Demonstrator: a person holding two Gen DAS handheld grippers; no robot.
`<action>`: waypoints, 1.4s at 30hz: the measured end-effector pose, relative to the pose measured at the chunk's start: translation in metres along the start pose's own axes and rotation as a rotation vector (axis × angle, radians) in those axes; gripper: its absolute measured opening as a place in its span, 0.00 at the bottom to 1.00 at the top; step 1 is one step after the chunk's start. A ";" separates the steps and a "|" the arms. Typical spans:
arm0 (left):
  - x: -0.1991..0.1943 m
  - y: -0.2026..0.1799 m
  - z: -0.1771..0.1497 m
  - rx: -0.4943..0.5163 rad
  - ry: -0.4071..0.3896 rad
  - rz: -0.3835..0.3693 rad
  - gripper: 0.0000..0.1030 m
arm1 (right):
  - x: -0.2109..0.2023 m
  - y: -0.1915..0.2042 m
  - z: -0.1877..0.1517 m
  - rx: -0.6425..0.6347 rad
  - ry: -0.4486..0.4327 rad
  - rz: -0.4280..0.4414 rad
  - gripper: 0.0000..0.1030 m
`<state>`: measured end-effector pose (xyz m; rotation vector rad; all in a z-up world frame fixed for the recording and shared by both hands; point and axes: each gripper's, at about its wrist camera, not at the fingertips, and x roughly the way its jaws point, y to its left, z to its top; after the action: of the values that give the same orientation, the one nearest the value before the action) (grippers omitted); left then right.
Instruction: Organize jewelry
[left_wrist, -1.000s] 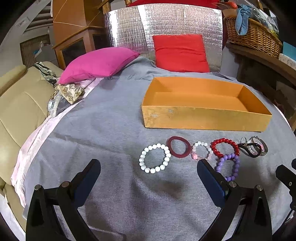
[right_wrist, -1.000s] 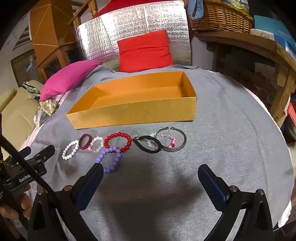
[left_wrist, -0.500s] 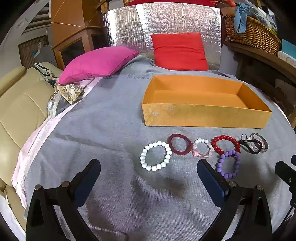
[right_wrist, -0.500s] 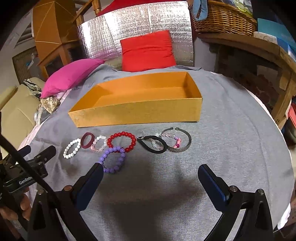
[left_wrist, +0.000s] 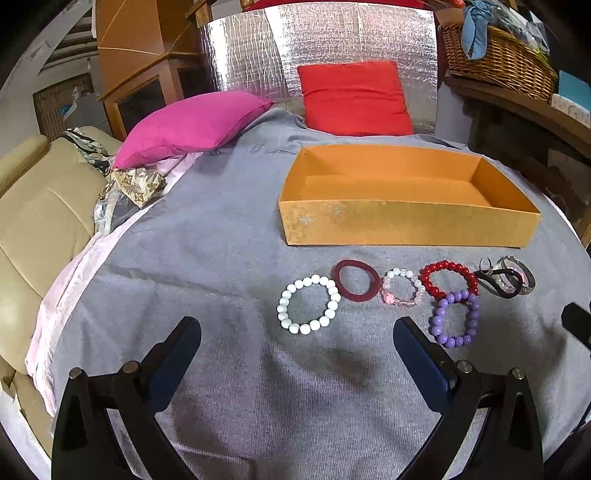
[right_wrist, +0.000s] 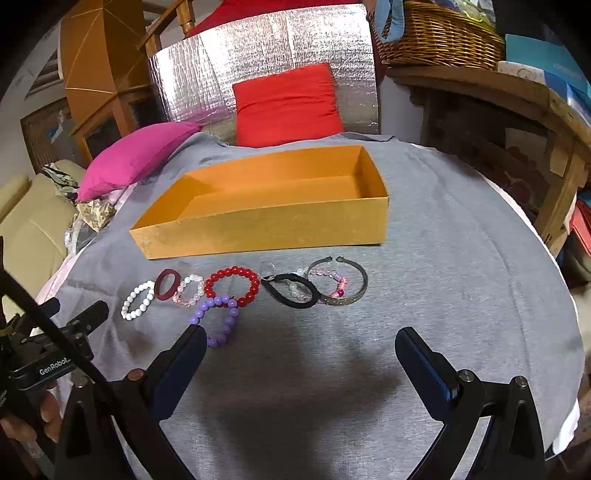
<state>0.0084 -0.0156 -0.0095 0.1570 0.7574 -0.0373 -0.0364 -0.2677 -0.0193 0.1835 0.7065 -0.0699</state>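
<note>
Orange box (left_wrist: 406, 221) empty on grey cloth (left_wrist: 221, 258). Bracelets (right_wrist: 232, 284) in row just before it. Left hand-held gripper (left_wrist: 295, 332) and right hand-held gripper (right_wrist: 301, 349) spread wide, holding nothing. Best pinch one bead strand only, lift clear, drop in box.

Beaded bracelets (left_wrist: 308, 304): five. Bands: three. Box (left_wrist: 406, 221): one. Pillows (left_wrist: 192, 125): two.
</note>
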 end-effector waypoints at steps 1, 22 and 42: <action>0.000 0.000 0.000 0.001 0.000 0.002 1.00 | -0.001 -0.002 0.000 -0.001 -0.005 -0.006 1.00; 0.001 0.006 0.000 -0.024 0.024 -0.032 1.00 | -0.003 -0.014 0.035 0.031 0.030 0.066 1.00; 0.037 0.009 0.019 0.013 0.124 -0.152 1.00 | 0.061 -0.005 0.042 -0.082 0.081 0.164 0.51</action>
<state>0.0486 -0.0092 -0.0199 0.1143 0.8922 -0.1786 0.0365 -0.2806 -0.0284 0.1654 0.7710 0.1235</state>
